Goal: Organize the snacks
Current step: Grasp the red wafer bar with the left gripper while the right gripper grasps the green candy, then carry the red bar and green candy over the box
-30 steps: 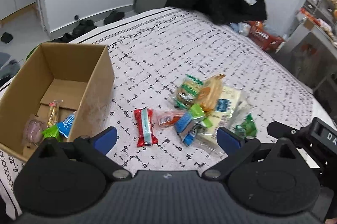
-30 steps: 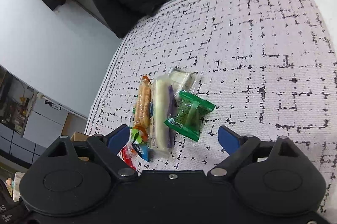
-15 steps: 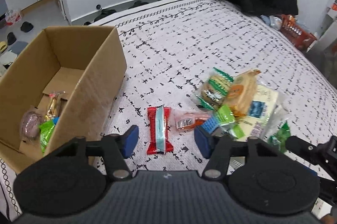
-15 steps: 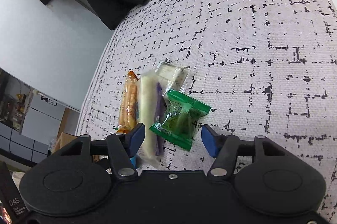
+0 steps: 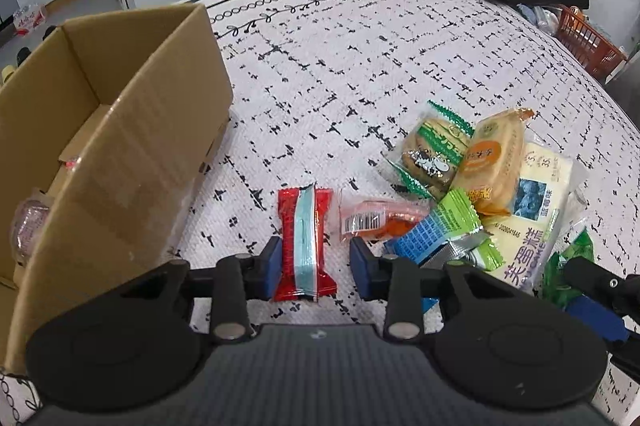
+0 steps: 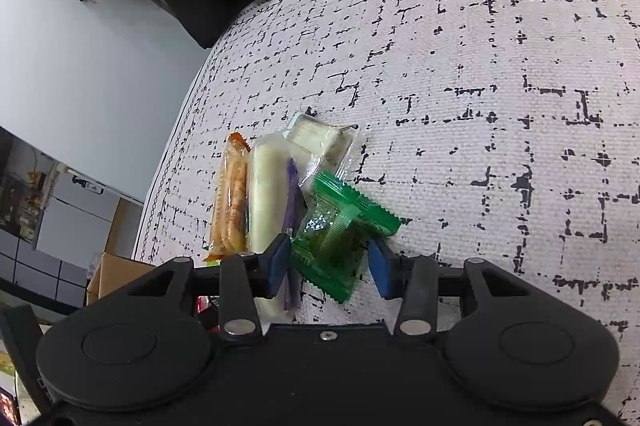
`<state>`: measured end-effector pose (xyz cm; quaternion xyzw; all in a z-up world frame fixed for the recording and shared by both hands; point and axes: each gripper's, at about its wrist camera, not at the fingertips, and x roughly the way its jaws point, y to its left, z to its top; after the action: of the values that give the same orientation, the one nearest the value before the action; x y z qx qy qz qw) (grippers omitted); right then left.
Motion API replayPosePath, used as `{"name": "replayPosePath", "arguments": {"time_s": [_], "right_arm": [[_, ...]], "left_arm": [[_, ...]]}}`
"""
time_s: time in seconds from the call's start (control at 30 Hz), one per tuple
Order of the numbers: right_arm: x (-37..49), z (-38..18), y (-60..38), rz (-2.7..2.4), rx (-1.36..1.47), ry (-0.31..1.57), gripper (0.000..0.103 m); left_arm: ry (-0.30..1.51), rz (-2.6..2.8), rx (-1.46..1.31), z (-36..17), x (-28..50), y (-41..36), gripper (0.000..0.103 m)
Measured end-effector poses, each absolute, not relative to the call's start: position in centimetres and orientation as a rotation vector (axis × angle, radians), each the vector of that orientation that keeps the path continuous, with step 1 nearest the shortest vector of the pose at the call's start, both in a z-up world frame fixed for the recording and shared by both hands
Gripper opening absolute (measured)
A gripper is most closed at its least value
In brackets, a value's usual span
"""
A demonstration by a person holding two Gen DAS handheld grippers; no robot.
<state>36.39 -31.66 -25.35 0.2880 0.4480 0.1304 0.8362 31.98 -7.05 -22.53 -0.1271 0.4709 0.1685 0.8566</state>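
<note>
Left gripper (image 5: 314,264) straddles the red-and-teal bar (image 5: 305,244). The bar's long axis runs straight ahead along the fingers, near end between the blue pads (image 5: 273,263). The jaws are part-closed: the left pad is at or touching the wrapper edge, a sliver of gap shows at the right pad. No firm hold yet, by my read. Closing across the short axis should pinch it cleanly.

The bar is a crimped foil wrapper, red with a pale teal stripe down the middle, flat on the bedspread (image 5: 360,65).

The cardboard box (image 5: 132,153) sits left of the left gripper, open top, with a few items visible inside. That's the likely drop point.

Right gripper (image 6: 328,262) is set the same way around the green packet (image 6: 340,238). The packet's near half lies between the pads, its long axis tilted slightly right of the finger line. The jaws are narrowed to about packet width; contact is unclear. It's glossy green film with serrated ends and looks crinkly.

The rest of the pile, including the orange cracker pack (image 6: 231,205) and the white bar (image 6: 268,197), lies just left of the right gripper.
</note>
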Motion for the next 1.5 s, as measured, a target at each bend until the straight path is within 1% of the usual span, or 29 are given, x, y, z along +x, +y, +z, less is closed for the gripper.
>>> {"name": "replayPosePath", "arguments": {"time_s": [0.13,0.3,0.4,0.47,0.5,0.53,0.57,0.63,0.7,0.9,1.07,1.3,1.5], "right_arm": [[37.0,-25.2,-31.0,0.264,0.573,0.935,0.046],[37.0,-25.0,-31.0,0.276,0.559,0.931,0.055],[37.1,-25.0,-30.9,0.273,0.565,0.927,0.056],[37.1,-25.0,-30.8,0.263,0.554,0.925,0.053],[37.1,-24.9,-30.6,0.255,0.537,0.925,0.048],[36.9,-24.9,-30.6,0.248,0.524,0.923,0.039],[36.9,-24.9,-30.5,0.234,0.506,0.928,0.035],[36.8,-25.1,-30.7,0.233,0.511,0.932,0.029],[36.6,-24.9,-30.9,0.233,0.515,0.932,0.027],[35.3,-23.9,-30.9,0.229,0.488,0.911,0.026],[34.1,-22.6,-31.7,0.213,0.503,0.866,0.026],[33.1,-21.2,-31.2,0.198,0.471,0.819,0.026],[32.2,-19.8,-30.2,0.219,0.420,0.792,0.026]], "left_arm": [[0.994,0.355,-0.278,-22.8,32.0,-6.8,0.021],[0.992,0.339,-0.284,-22.2,31.8,-6.8,0.019],[0.998,0.330,-0.303,-21.8,31.7,-6.6,0.019],[1.003,0.329,-0.301,-21.5,31.7,-6.5,0.019],[1.006,0.325,-0.299,-21.2,31.6,-6.4,0.019],[1.011,0.317,-0.297,-21.0,31.5,-6.4,0.019],[1.015,0.309,-0.292,-20.8,31.5,-6.4,0.019],[1.030,0.286,-0.261,-20.4,31.2,-6.7,0.019],[1.038,0.261,-0.211,-20.0,30.8,-7.0,0.019],[1.014,0.229,-0.170,-18.5,28.5,-6.3,0.019],[0.990,0.224,-0.222,-17.1,27.2,-4.9,0.019],[0.903,0.215,-0.276,-15.0,25.3,-4.1,0.019],[0.883,0.195,-0.297,-14.1,25.0,-4.1,0.019]]}}
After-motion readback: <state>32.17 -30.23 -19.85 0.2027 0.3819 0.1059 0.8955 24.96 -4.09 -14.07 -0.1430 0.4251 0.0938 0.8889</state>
